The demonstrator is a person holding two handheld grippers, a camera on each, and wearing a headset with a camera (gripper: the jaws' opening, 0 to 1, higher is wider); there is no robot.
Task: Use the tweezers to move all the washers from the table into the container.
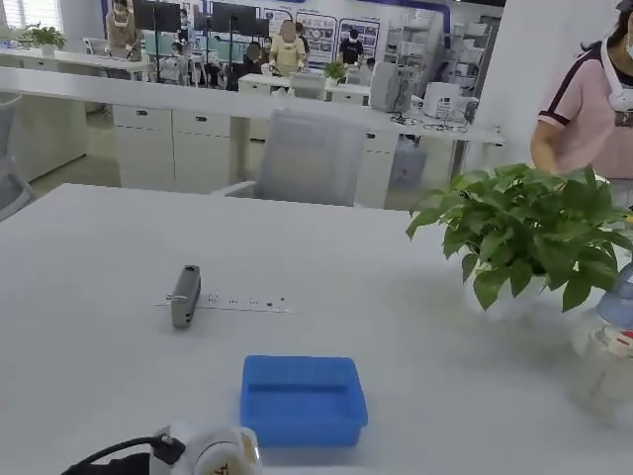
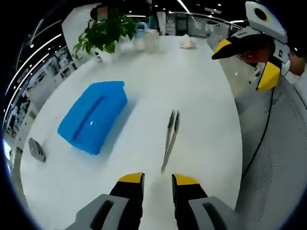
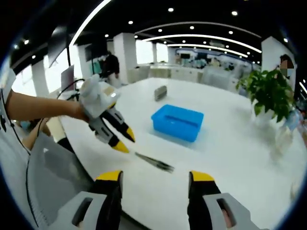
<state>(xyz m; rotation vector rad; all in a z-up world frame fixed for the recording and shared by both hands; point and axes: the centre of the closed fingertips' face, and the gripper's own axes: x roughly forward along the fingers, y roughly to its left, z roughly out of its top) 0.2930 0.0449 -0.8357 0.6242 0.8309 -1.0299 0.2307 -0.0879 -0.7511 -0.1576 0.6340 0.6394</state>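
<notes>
A leafy potted plant [image 1: 529,223] stands near the white worktop's [image 1: 89,327] right edge, with clear bottles [image 1: 608,336] just beside it at that edge. A small grey block [image 1: 185,295] lies left of centre. A grey chair [image 1: 309,158] faces the far edge.

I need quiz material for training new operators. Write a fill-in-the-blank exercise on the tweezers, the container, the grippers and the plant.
1. The tweezers lie flat on the ____, just ahead of the left gripper.
2. The container is ____ in colour.
3. The right gripper has its fingers ____, with nothing between them.
4. The plant has ____ leaves.

Missing words: table; blue; open; green.
</notes>
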